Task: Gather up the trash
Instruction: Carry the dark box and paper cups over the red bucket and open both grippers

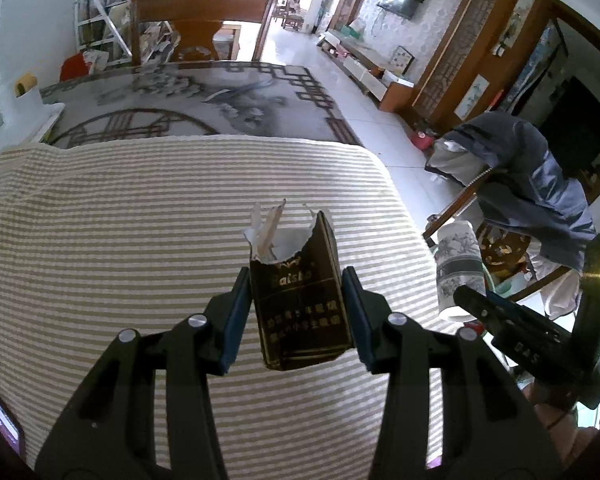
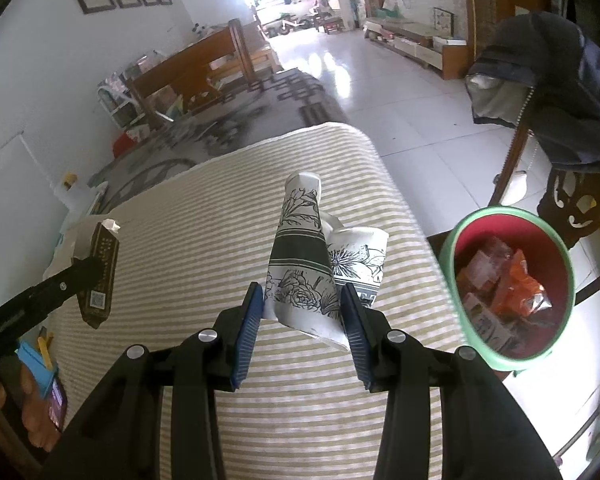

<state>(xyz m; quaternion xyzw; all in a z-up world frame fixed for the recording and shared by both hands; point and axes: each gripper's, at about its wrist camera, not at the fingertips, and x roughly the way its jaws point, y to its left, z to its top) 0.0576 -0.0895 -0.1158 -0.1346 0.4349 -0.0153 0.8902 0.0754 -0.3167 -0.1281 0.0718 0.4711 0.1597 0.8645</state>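
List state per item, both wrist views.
left gripper: shut on dark brown cigarette pack
dark brown cigarette pack: top torn open, held off the striped cloth
right gripper: shut on crumpled floral paper cup
crumpled floral paper cup: crushed, held
green-rimmed red bin: open, wrappers inside

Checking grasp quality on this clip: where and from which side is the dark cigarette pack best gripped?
Across its two broad faces at mid-body, coming from the intact bottom end, as the left gripper does now. The cigarette pack is a flat box, so those faces give the pads parallel surfaces. Its torn, ragged top, with paper sticking out, would likely crumple.
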